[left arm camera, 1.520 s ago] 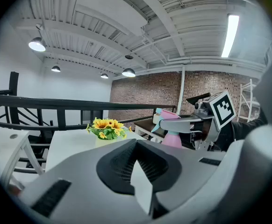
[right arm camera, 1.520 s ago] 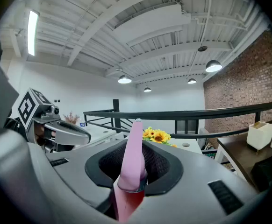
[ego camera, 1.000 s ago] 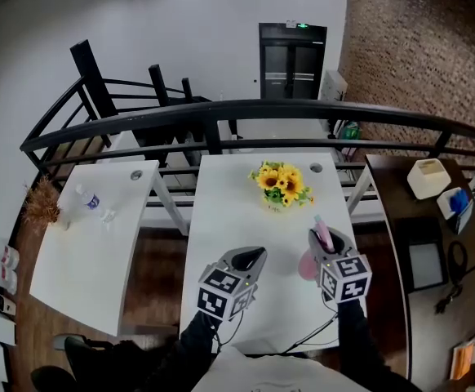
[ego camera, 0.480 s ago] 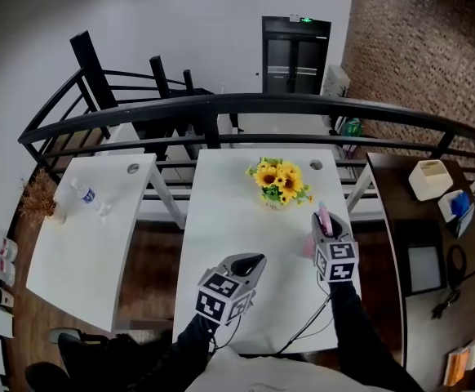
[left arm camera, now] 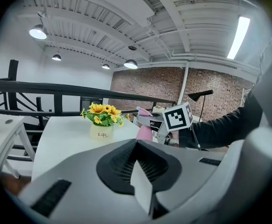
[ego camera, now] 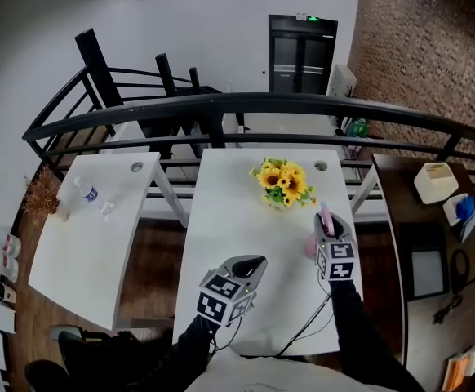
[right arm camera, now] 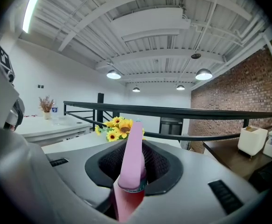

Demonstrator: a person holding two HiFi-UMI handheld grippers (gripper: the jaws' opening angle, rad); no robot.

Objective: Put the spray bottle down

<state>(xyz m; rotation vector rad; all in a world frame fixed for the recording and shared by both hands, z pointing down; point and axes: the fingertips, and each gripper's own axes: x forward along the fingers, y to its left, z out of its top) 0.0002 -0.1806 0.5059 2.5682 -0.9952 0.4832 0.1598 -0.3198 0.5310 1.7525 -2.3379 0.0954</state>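
Note:
My right gripper (ego camera: 326, 233) is shut on a pink spray bottle (ego camera: 325, 217) and holds it upright over the right side of the white table (ego camera: 229, 219), just in front of a pot of yellow flowers (ego camera: 282, 184). In the right gripper view the bottle (right arm camera: 131, 171) stands between the jaws of that gripper (right arm camera: 129, 190), its pink nozzle pointing up. The left gripper view shows the bottle (left arm camera: 144, 132) beside the flower pot (left arm camera: 101, 132). My left gripper (ego camera: 252, 265) hovers over the table's near middle, shut with nothing in it (left arm camera: 140, 185).
A second white table (ego camera: 91, 243) at the left carries a water bottle (ego camera: 87, 194) and a dried plant (ego camera: 42, 202). A black railing (ego camera: 262, 106) runs behind both tables. A brown desk (ego camera: 409, 219) with a white box (ego camera: 435, 182) stands to the right, past the table's edge.
My right gripper has carried the spray bottle away from me toward the flowers and lower, most of it in the first half second. The left gripper has sunk slightly.

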